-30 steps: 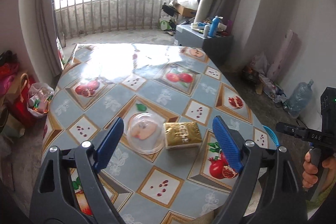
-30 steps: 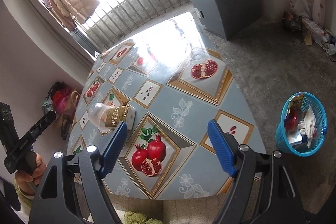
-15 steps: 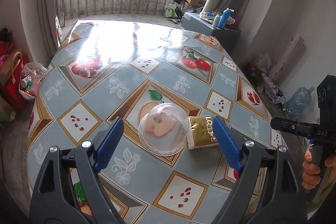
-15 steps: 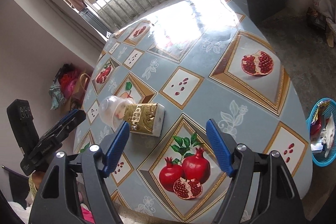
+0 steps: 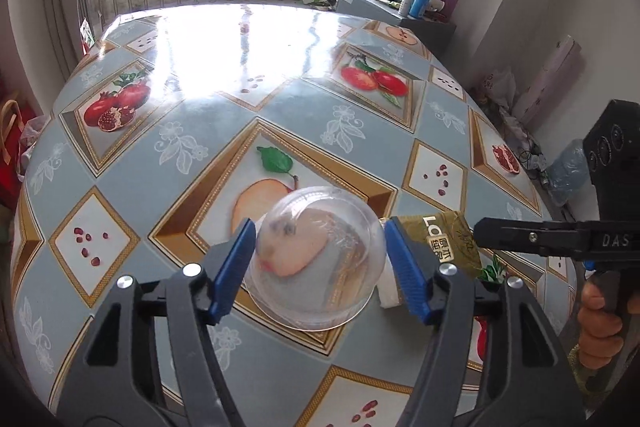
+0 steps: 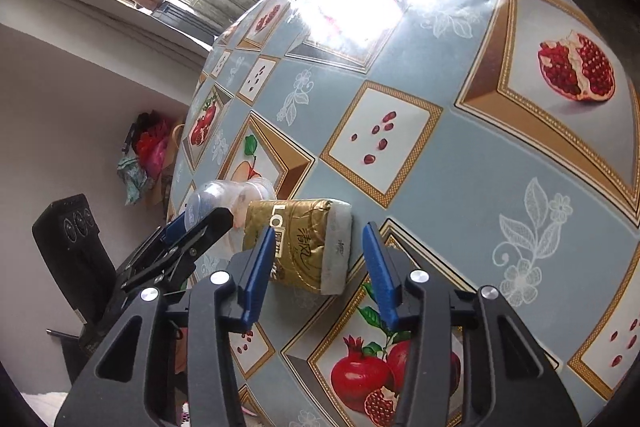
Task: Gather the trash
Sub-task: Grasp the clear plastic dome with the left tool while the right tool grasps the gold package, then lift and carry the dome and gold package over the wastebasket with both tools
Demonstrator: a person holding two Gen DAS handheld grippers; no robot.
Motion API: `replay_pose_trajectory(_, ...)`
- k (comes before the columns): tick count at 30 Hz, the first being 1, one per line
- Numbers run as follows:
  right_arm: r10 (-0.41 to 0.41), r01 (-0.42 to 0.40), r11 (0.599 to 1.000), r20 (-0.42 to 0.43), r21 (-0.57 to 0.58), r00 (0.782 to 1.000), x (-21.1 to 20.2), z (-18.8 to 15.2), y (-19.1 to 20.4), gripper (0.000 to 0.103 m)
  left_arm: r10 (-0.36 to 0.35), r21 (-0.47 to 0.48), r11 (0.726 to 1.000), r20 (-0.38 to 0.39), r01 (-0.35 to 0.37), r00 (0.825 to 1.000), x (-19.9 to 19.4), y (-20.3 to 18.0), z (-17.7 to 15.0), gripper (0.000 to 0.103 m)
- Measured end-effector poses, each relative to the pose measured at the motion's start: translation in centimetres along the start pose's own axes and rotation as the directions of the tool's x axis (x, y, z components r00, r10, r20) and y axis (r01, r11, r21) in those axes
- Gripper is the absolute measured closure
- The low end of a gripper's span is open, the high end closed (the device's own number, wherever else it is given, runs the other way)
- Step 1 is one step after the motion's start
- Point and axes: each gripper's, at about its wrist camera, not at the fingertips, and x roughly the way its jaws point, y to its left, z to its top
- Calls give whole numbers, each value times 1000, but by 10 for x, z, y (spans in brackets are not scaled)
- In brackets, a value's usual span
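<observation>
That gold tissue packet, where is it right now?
The gold tissue packet lies on the table near its front edge, right beside the clear plastic dome lid, between the right hand-held gripper's open blue pads.

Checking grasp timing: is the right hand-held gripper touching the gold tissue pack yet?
Cannot tell. In the right wrist view the right hand-held gripper straddles the gold tissue pack; a gap shows at one pad, the other overlaps it.

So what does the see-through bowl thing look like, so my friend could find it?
Look at the big table with the blue cloth printed with pomegranates. Near its front edge, on the picture of a peach, sits a clear plastic dome lid, rim down, between the blue fingers of the left gripper. The gold tissue pack beside it is flat and shiny; the dome is round and see-through.
</observation>
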Motion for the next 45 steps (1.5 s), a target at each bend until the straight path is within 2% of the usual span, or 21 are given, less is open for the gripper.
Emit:
replay_pose_trajectory(3,-13,13,1000,8,14,1000,-12,-10,-10,63,-13,47,999,-10,14,1000,-1,-20,-9,41)
replay_pose_trajectory(7,-26,24,997,32,76,999,-40,-33,-35,63,-83,80,993,-33,86,996,-2,-49,-22,41)
replay_pose_trajectory(10,-68,60,991,62,119,996,-58,-51,-50,63,-140,125,981,-55,146,989,-1,-72,-32,41)
replay_pose_trajectory(15,-87,68,982,104,174,991,-79,-71,-70,67,-137,215,966,-57,146,989,3,-99,-43,41)
replay_pose_trajectory(17,-79,56,980,113,192,991,-81,-75,-75,72,-137,212,966,-54,146,989,3,-100,-43,41)
replay_pose_trajectory(21,-114,90,982,144,165,983,-92,-74,-72,73,-103,175,978,-44,109,994,1,-90,-42,41)
replay_pose_trajectory(27,-150,135,987,196,86,969,-88,-50,-56,73,-52,116,992,-32,55,998,-2,-72,-37,41)
replay_pose_trajectory(31,-195,187,980,176,62,965,-73,-36,-54,73,-36,92,995,-31,39,999,-5,-63,-37,41)
replay_pose_trajectory(33,-224,217,974,147,62,963,-69,-39,-55,73,-33,90,995,-30,35,999,-7,-59,-36,41)
replay_pose_trajectory(40,-208,203,977,93,64,974,-84,-81,-60,73,-29,90,995,-31,32,999,-9,-53,-35,41)
replay_pose_trajectory(45,-190,193,981,122,-14,974,-93,-94,-47,69,-28,89,996,-31,31,999,-7,-54,-35,41)
